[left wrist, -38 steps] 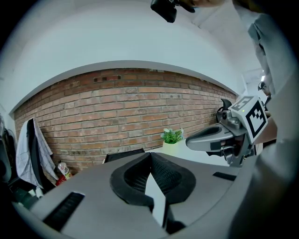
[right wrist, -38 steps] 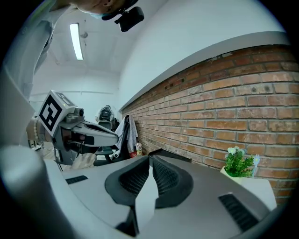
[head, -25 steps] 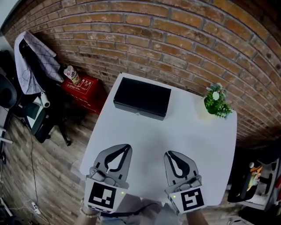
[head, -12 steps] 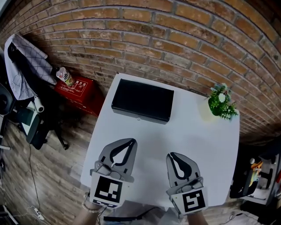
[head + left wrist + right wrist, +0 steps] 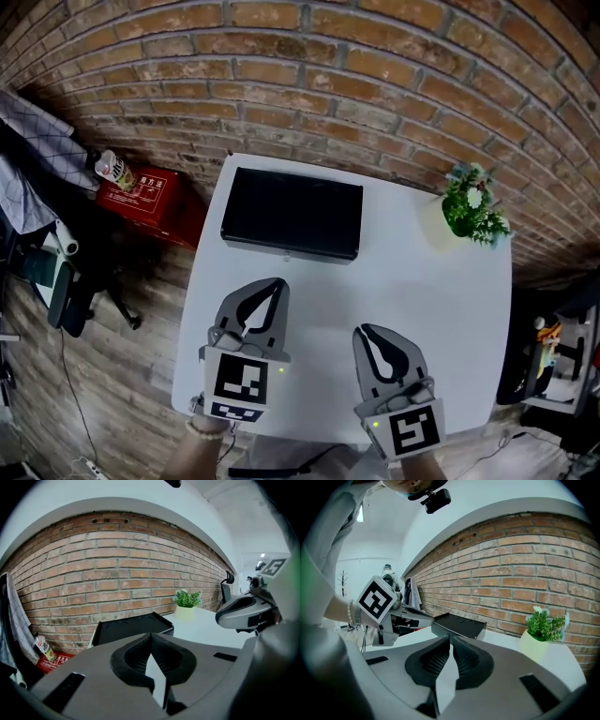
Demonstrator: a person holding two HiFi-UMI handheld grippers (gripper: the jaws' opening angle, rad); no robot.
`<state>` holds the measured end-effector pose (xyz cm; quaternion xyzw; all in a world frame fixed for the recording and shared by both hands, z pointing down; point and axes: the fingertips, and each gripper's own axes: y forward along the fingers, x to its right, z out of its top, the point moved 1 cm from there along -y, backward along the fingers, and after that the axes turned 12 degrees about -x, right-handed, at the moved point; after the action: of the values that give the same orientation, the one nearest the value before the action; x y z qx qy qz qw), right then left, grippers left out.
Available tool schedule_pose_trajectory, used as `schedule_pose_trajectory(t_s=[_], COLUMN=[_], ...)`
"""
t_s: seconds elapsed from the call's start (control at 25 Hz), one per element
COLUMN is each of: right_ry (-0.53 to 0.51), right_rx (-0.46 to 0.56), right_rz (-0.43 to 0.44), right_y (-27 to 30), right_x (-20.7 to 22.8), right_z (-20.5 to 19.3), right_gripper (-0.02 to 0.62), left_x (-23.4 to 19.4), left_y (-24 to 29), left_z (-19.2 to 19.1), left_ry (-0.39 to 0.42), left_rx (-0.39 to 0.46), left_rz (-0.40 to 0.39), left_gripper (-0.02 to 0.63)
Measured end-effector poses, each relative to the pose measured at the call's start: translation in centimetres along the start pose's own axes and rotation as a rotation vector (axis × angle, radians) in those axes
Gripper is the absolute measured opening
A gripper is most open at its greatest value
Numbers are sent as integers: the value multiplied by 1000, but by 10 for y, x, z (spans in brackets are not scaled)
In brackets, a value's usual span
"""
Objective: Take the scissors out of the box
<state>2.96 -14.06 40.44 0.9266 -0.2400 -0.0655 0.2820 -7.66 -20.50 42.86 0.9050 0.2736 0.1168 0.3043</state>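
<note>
Jaws closed and empty on two grippers — left gripper (image 5: 277, 285), right gripper (image 5: 363, 329) — before one black box (image 5: 292, 213).

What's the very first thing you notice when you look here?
A shut black box lies at the far side of the white table, near the brick wall. The left gripper and right gripper hover at the near edge, jaws together. A little green plant stands in the far right corner.
</note>
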Motion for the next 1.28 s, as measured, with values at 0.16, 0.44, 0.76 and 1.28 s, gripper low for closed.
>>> schedule_pose_trajectory(t_s=[0.16,0.44,0.76,1.28], right_ry=[18,47,71,92], right_rx=[-4,-9,-28,-51], right_rz=[-22,-43,-66,-79], right_y=[5,10,12,18], right_x=[4,10,18,27], right_z=[-2,-7,-18,-27], right_gripper=[52,52,52,52], left_x=[-7,-15,-13,-20], left_y=[20,52,79,104], left_z=[-7,-21,-36,-46], left_ry=[-22,-41,-65,-135], left_rx=[-29,-92,-144,-184], left_rz=[4,9,4,52], left_gripper=[17,18,86,97])
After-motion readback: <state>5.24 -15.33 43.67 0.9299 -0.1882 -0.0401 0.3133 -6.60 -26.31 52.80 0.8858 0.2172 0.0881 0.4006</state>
